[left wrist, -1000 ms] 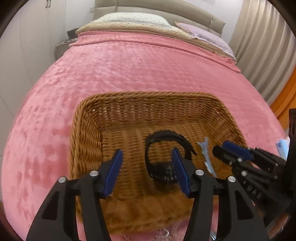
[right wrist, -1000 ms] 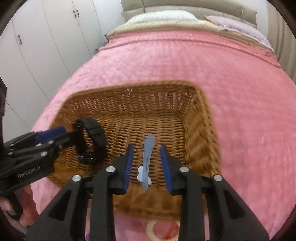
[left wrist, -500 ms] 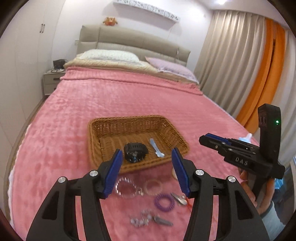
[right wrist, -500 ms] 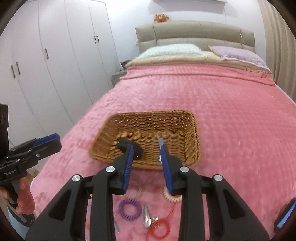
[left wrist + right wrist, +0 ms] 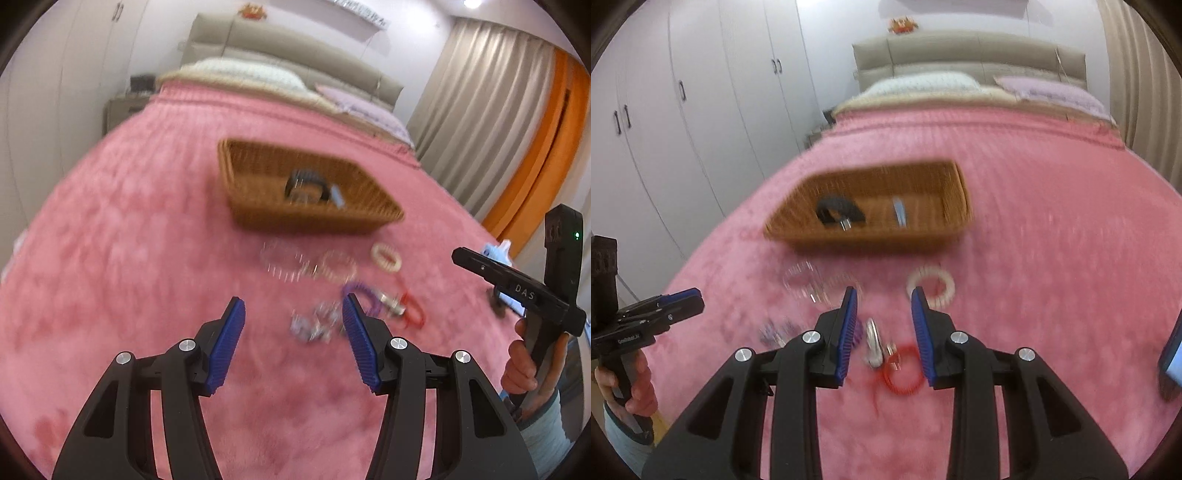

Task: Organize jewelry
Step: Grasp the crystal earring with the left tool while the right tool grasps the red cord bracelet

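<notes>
Step in hand: both tongs hang empty above the loose jewelry on the bed (image 5: 1052,229), judged to be between drops and choosing the next piece.
Left tongs (image 5: 293,325): spread wide, holding nothing, above the near left of the scatter, with a silvery tangle (image 5: 314,325) between the blue pads.
Right tongs (image 5: 884,332): moderately wide, empty, framing a silver clip (image 5: 873,341) and a red cord loop (image 5: 903,373).
Basket (image 5: 945,177): rectangular woven wicker with low walls, at the far side of the scatter; inside lie a black watch (image 5: 838,212) at left and a pale blue slim piece (image 5: 899,212) to its right.
Still on the bed: a cream coiled ring (image 5: 932,286) near right of the basket, two clear beaded bracelets (image 5: 282,258), and a purple coil (image 5: 360,293) partly hidden by the pads.
Textures: plush pink cover, soft and yielding; coils springy; beads glassy, blurred here.
Next move, as judged: lower the right tongs over the clip, close without snagging the red cord, then carry it to the basket.
Risk: thin pieces sink into the plush; the tangle may lift as one clump.
</notes>
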`<control>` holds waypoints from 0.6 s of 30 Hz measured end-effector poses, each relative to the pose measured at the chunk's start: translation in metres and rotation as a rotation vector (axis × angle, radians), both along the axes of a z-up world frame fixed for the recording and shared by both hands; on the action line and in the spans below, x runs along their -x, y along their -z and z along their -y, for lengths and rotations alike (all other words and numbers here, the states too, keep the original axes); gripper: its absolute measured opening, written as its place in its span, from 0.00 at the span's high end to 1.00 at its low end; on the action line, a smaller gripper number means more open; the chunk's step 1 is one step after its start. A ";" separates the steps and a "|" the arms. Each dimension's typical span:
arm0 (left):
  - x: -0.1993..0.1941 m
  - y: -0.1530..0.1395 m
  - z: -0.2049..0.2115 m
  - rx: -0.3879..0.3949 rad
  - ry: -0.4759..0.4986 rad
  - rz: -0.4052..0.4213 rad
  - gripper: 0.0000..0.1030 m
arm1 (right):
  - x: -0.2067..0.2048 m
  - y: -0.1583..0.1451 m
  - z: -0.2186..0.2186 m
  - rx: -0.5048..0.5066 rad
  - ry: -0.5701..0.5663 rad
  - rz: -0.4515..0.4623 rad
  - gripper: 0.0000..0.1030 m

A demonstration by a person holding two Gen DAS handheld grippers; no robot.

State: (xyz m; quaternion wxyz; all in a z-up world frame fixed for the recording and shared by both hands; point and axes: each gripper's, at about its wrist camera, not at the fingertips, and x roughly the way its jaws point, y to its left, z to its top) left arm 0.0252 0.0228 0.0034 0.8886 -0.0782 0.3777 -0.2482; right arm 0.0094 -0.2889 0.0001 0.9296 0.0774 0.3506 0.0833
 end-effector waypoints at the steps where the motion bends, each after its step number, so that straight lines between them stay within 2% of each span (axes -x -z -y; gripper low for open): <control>1: 0.000 0.010 0.001 -0.007 0.002 -0.017 0.49 | 0.000 0.012 0.001 0.007 0.010 -0.021 0.73; 7: -0.001 0.039 0.023 -0.086 0.052 -0.064 0.50 | -0.005 0.056 0.006 0.032 0.037 -0.088 0.73; 10: -0.003 0.045 0.035 -0.113 0.073 -0.072 0.51 | -0.008 0.068 0.007 0.027 0.037 -0.103 0.73; 18: -0.014 0.054 0.057 -0.201 0.045 -0.054 0.54 | -0.008 0.078 0.004 0.051 0.038 -0.105 0.73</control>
